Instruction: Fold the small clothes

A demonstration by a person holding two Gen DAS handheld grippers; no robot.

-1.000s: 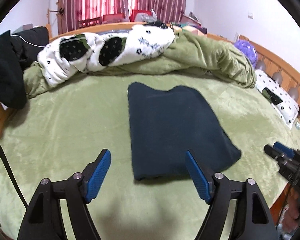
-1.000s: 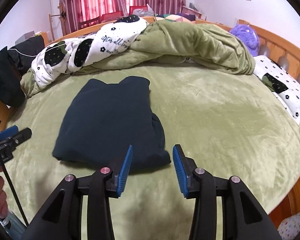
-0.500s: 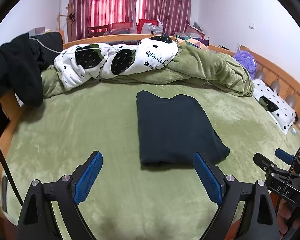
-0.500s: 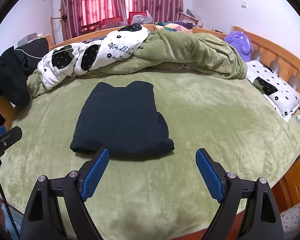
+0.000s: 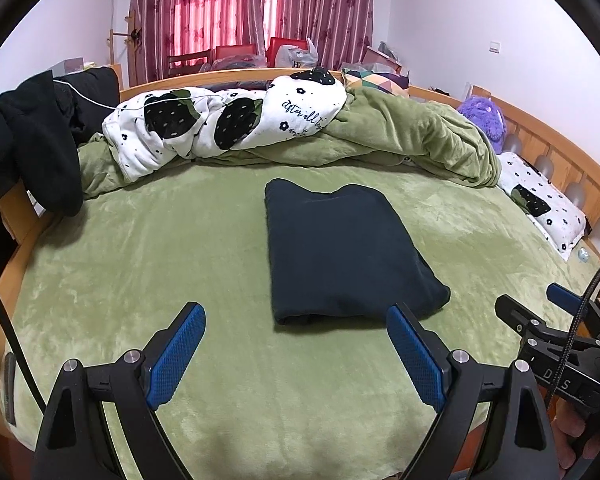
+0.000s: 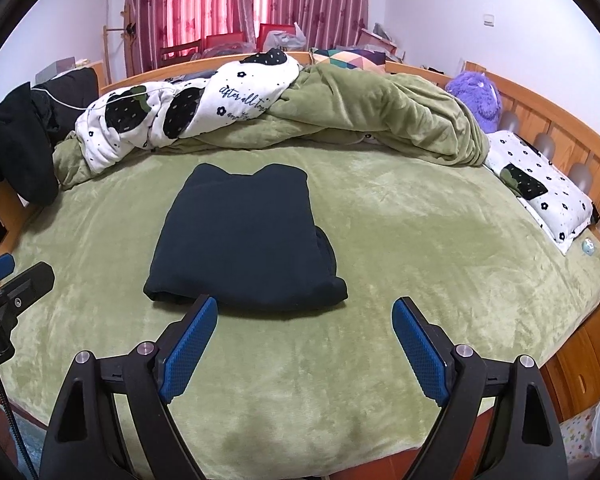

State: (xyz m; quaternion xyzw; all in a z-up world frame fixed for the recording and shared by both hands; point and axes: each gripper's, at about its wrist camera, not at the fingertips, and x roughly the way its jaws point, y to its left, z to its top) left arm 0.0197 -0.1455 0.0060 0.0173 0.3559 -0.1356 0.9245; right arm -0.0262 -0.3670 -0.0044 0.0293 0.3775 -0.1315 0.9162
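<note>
Dark navy garment [image 5: 340, 252] lies folded into a compact rectangle on the green bed cover [image 5: 160, 264], roughly mid-bed, neckline end toward the far side, folded edge toward the cameras. In the right wrist view the same garment [image 6: 244, 240] shows a small bulge of cloth sticking out along its right side near the front corner. Left gripper [image 5: 296, 354] hangs above the cover just short of the garment's near edge, jaws spread wide, nothing between the blue pads; its right pad overlaps the garment's front right corner in the picture, but contact cannot be told. Right gripper [image 6: 304, 344] is likewise spread wide and empty, above bare cover in front of the garment, its left pad close to the garment's near edge. Each gripper shows at the edge of the other's view: right gripper [image 5: 556, 320] at lower right of the left view, left gripper [image 6: 8, 284] at the left margin of the right view. Rumpled green blanket [image 5: 400, 136] and white quilt with black strawberry print [image 5: 220, 124] are heaped along the far side. Purple plush toy [image 5: 482, 118] sits by the wooden headboard [image 5: 560, 152], beside a patterned pillow [image 5: 540, 200]. Black clothes [image 5: 28, 140] hang over the left bed rail. Red curtains [image 5: 252, 12] cover the window behind.
</note>
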